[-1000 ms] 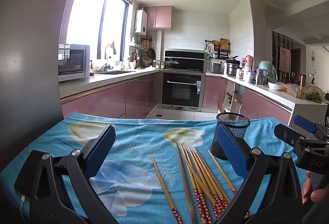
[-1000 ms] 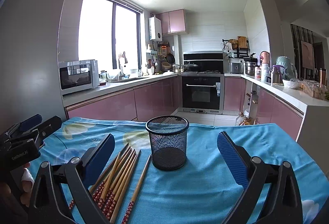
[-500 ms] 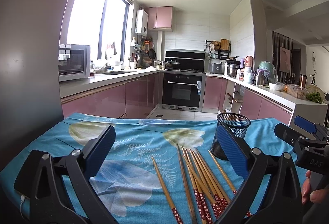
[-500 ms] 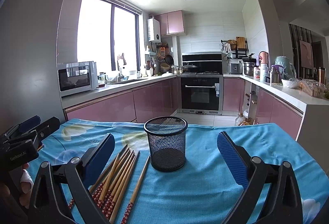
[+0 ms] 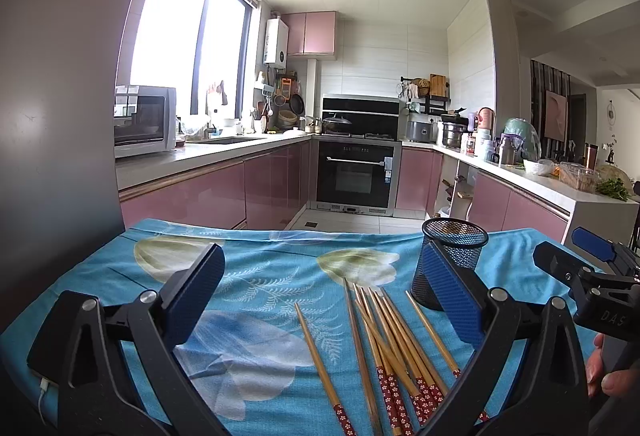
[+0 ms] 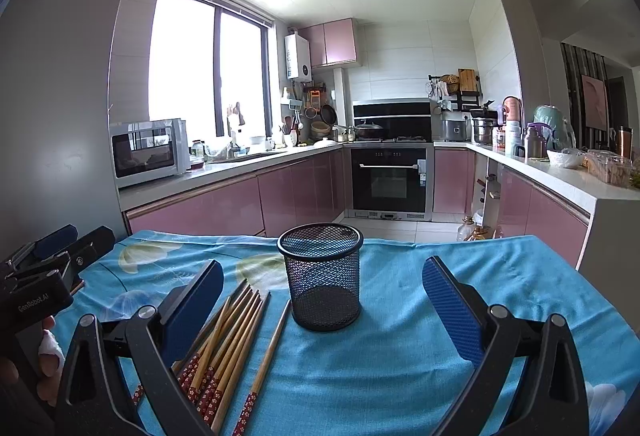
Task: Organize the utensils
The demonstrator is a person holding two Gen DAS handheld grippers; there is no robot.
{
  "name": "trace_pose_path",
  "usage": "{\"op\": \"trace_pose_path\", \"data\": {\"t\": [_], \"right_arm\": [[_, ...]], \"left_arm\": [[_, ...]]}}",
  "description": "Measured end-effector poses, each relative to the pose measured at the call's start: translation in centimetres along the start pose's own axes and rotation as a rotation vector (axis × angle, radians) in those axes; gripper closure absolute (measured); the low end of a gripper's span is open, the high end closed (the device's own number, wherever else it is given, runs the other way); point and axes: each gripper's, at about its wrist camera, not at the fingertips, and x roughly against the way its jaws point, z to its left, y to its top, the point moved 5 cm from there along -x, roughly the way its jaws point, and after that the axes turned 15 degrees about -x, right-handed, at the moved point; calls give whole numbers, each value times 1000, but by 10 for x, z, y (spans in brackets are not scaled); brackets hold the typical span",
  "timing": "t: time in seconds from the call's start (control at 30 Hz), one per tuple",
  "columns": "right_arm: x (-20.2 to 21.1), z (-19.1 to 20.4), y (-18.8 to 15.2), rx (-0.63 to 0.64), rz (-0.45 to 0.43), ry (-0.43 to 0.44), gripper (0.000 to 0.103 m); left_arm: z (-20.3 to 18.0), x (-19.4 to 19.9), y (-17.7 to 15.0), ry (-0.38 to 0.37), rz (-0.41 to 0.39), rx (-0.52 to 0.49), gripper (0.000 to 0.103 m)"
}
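Note:
Several bamboo chopsticks point(image 5: 384, 340) with red flowered ends lie loose on the blue floral tablecloth point(image 5: 256, 288). A black mesh cup point(image 5: 452, 260) stands upright just beyond them, empty as far as I see. My left gripper point(image 5: 324, 296) is open above the cloth, the chopsticks lying between its fingers and nothing held. In the right wrist view the mesh cup point(image 6: 322, 276) sits between the fingers of my open right gripper point(image 6: 324, 300), and the chopsticks point(image 6: 228, 340) lie by its left finger. Each gripper shows at the other view's edge.
The table's far edge drops to a tiled kitchen floor point(image 6: 384, 226). Pink cabinets, an oven point(image 6: 390, 180) and a microwave point(image 6: 148, 150) stand well beyond. A grey wall or fridge point(image 5: 52, 116) rises close on the left. A person's hand point(image 5: 608, 372) holds the right gripper.
The right wrist view has shifted slightly, the mesh cup sitting a little lower and nearer. The left gripper and the chopsticks have not moved.

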Motion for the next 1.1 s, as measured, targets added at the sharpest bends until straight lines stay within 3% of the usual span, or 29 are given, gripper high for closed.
{"op": "trace_pose_path", "data": {"t": [1.1], "right_arm": [[0, -1, 1, -5, 0, 0, 7]], "left_arm": [[-1, -2, -2, -2, 6, -1, 6]]}}
